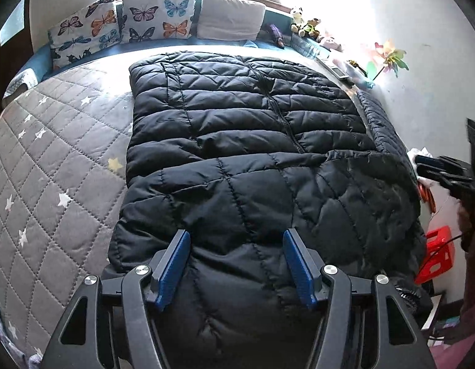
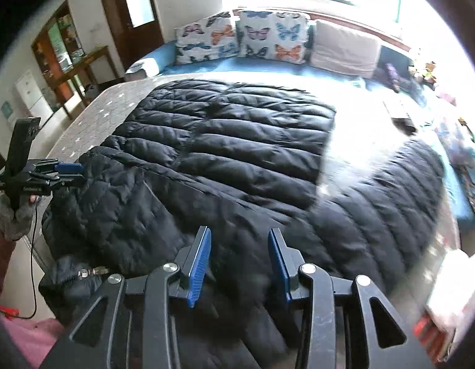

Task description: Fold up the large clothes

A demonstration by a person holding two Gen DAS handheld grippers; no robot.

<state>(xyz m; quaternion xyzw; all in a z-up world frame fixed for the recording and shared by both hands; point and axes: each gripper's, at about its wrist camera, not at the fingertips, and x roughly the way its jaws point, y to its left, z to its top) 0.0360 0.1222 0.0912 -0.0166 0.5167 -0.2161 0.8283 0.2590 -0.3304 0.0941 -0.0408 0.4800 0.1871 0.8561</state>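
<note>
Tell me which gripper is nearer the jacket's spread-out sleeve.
Right. The right gripper hangs open above the jacket, with the sleeve just to its right. The left gripper, also open, is over the jacket's opposite side, the sleeve far off at its right.

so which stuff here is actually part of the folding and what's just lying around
Part of the job: black puffer jacket, left gripper, right gripper.

Just lying about: butterfly cushions, beige cushion, soft toys, pinwheel, red stool.

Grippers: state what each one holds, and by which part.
Nothing is held. The left gripper and right gripper both hang open above the black jacket, with no fabric pinched between their pads.
</note>
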